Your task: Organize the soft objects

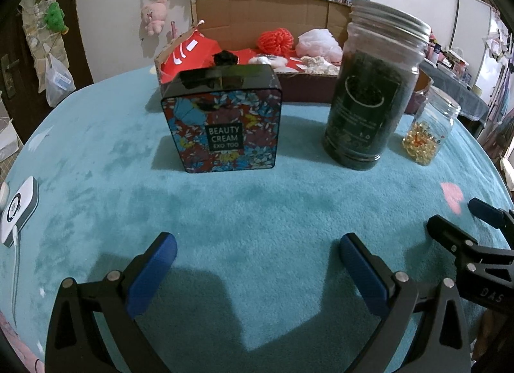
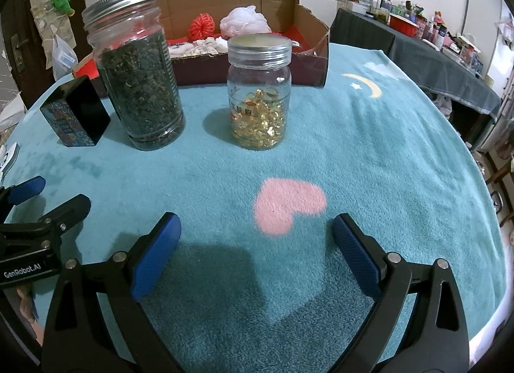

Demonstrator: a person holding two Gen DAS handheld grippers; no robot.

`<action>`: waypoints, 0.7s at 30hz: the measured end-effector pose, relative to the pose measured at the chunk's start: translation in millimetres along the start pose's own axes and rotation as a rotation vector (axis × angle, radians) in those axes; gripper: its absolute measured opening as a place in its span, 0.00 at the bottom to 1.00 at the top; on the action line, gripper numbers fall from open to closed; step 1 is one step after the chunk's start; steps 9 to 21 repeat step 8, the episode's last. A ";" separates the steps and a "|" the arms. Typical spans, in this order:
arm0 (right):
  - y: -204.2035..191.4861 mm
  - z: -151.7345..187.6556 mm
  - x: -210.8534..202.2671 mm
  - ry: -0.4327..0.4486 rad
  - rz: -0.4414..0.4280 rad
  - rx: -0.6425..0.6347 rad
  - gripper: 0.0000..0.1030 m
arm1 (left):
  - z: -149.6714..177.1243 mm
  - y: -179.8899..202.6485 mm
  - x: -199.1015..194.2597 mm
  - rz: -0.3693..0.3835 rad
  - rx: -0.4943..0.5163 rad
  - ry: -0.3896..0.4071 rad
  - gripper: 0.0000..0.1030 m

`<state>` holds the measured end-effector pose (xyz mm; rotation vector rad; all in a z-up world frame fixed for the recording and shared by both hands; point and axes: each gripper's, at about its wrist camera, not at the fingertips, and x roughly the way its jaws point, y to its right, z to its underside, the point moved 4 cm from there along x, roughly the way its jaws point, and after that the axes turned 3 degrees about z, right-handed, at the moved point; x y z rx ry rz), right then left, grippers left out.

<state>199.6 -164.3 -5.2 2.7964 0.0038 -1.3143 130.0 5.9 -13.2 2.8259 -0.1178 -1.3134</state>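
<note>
Soft objects, a red knitted ball and a pink mesh puff, lie in the cardboard box at upper centre of the left wrist view, behind a floral tin whose "BEAUTY CREAM" label only this view shows. Left gripper fingers spread wide, holding nothing. The right wrist view alone shows a pink heart on the teal table and the capsule jar clearly, beside the tea jar. Right gripper fingers gape wide, empty.

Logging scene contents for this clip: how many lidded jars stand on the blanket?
2. The tall jar of dark dried leaves stands beside the floral tin; the shorter jar of yellow capsules is to its right. The cardboard box behind may hide more.
</note>
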 end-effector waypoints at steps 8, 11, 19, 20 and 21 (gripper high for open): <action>-0.1 -1.0 0.9 -0.001 -0.002 0.002 0.94 | 0.0 -0.1 -0.2 0.001 0.000 0.000 1.00; -0.1 -1.0 0.9 -0.001 -0.002 0.002 0.94 | 0.0 -0.1 -0.2 0.001 0.000 0.000 1.00; -0.1 -1.0 0.9 -0.001 -0.002 0.002 0.94 | 0.0 -0.1 -0.2 0.001 0.000 0.000 1.00; -0.1 -1.0 0.9 -0.001 -0.002 0.002 0.94 | 0.0 -0.1 -0.2 0.001 0.000 0.000 1.00; -0.1 -1.0 0.9 -0.001 -0.002 0.002 0.94 | 0.0 -0.1 -0.2 0.001 0.000 0.000 1.00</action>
